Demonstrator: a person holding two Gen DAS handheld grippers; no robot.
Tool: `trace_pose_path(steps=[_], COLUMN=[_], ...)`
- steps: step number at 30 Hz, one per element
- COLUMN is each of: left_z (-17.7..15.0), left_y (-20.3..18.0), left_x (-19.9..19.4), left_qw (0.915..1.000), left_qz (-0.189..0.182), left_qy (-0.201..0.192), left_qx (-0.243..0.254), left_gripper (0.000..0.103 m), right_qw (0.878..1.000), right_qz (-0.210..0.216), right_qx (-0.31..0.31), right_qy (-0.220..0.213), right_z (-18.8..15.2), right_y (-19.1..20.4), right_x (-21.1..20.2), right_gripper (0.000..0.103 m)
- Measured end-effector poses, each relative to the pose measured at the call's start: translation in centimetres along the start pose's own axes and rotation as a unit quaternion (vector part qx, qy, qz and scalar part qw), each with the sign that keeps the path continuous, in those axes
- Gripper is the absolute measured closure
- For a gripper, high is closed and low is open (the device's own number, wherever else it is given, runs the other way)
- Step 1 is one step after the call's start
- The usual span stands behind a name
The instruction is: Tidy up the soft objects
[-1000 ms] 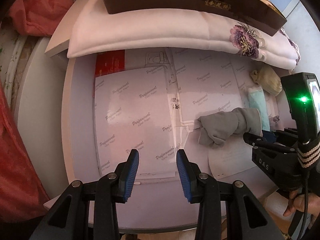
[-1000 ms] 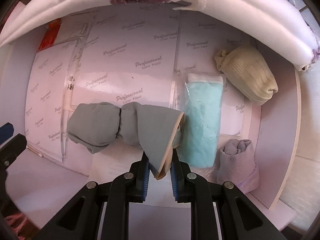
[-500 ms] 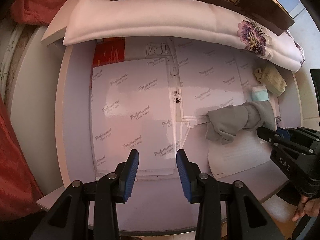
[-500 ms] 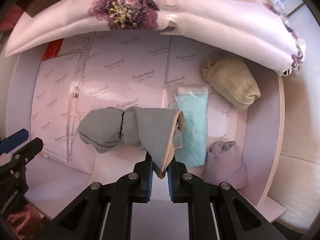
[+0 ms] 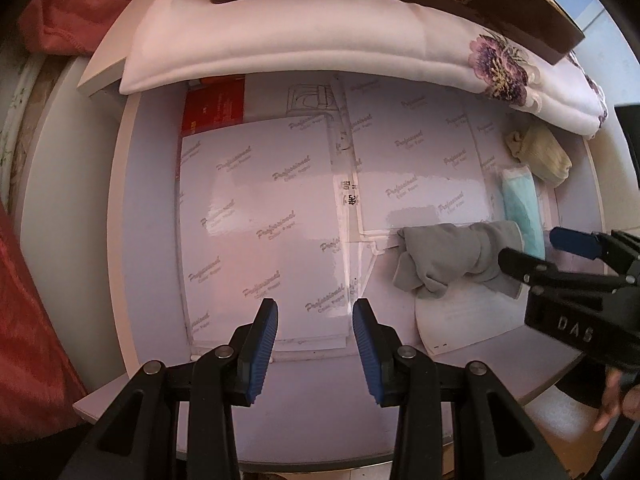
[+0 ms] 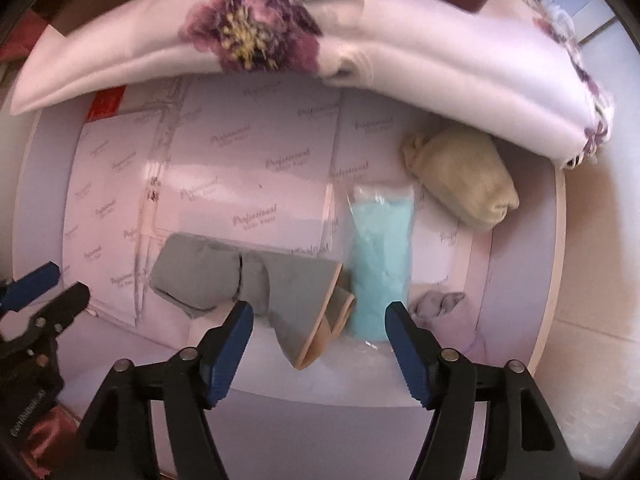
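A floral white quilt (image 6: 400, 60) spans the back of the pale surface (image 6: 320, 420). In front of the quilt, the grey garment (image 6: 248, 280) lies lengthwise left-to-right, beige-edged end right, beside the turquoise packet (image 6: 380, 248). The right gripper (image 6: 320, 344) is opening, its pads off the garment; the left gripper (image 5: 314, 344) stands part-open, empty.

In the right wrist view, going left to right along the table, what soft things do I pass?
Grey garment → turquoise packet → lilac roll, partly hidden; the beige roll lies farther back at right.
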State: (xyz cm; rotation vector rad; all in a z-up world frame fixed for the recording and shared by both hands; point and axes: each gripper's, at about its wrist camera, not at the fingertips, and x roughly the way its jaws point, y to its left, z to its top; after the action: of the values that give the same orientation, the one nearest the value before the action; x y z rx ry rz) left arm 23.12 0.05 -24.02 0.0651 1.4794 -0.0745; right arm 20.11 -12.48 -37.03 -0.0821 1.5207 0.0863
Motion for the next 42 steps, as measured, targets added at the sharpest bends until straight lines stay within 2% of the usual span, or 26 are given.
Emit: trace_pose_path(steps=[11,17,21,24,28,34,42], left_z=[0.0,0.3,1.0,1.4,1.9,2.0,1.4], left_y=[-0.9,-2.2,-3.9,-5.0,-5.5,-5.2,-3.8], left_x=[0.7,0.6,0.3,0.2,0.3,0.9,0.3], left_qw=[0.9999,0.9994,0.9976,0.9957,0.9948,0.9955,0.9956], left_qz=[-0.004,-0.011,-0.025,-0.029,-0.046,-0.054,-0.065], left_qy=[0.005,-0.003,-0.018,-0.03,-0.029,-0.024,-0.032], left_qx=[0.009,0.031,0.062,0.083,0.086,0.074,0.059], left_gripper=[0.064,0.064,0.064,0.062,0.061,0.061,0.061], right_qw=[1.0,0.996,0.992,0.988,0.983,0.969,0.952], right_qz=[-0.019,-0.039,-0.07,-0.109,-0.164,-0.237,-0.284], right_qx=[0.025,0.076,0.095,0.092,0.054,-0.036,-0.1], right_qy=[-0.004,-0.032,-0.053,-0.067,-0.069,-0.058,-0.058], right_z=[0.0,1.0,1.5,2.3,4.1,5.6,7.8], right_y=[-1.8,-4.9,-6.3,-6.7,-7.1,-5.3,-3.3], right_x=[0.2,-0.9,-1.7,-1.9,-1.7,0.7,2.6], right_gripper=[0.04,0.04,0.04,0.04,0.041,0.042,0.042])
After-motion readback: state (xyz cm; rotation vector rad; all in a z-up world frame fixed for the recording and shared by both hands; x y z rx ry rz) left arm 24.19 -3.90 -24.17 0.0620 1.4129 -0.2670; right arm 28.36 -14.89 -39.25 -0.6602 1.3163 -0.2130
